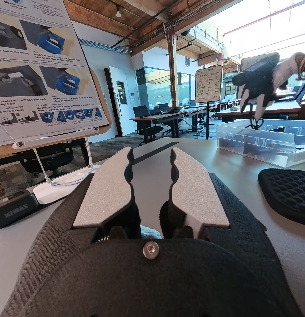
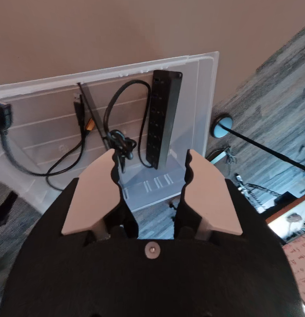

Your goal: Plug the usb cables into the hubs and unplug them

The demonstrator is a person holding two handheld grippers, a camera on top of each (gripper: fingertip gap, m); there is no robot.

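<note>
In the left wrist view the left tool (image 1: 151,154) sits low over the grey table (image 1: 217,171) with its jaws parted and nothing between them, well apart from the clear bin (image 1: 256,142) at the far right where the work is; the risk here is simply that it is too far off to steady a hub when a plug gets pushed, so the hub could slide. The right tool (image 1: 251,109) shows above that bin, smeared by motion, with a dark knot of cable (image 1: 256,122) right at its tips, and whether the cable is pinched or only hanging beside a finger cannot be told from this side. In the right wrist view the right tool (image 2: 151,152) is spread wide over the bin (image 2: 206,89), gripping nothing; the tangled cable bundle (image 2: 121,142) touches the inner edge of one finger (image 2: 95,185), so it could snag and drag out the whole knot. The long black hub (image 2: 163,118) lies inside the bin, along its right side, with its own lead looping round. A black plug (image 2: 78,106) and an orange-tipped one (image 2: 89,127) lie to the left; blur hides the hub's ports, and a dark connector (image 2: 1,113) is cut off at the left edge
</note>
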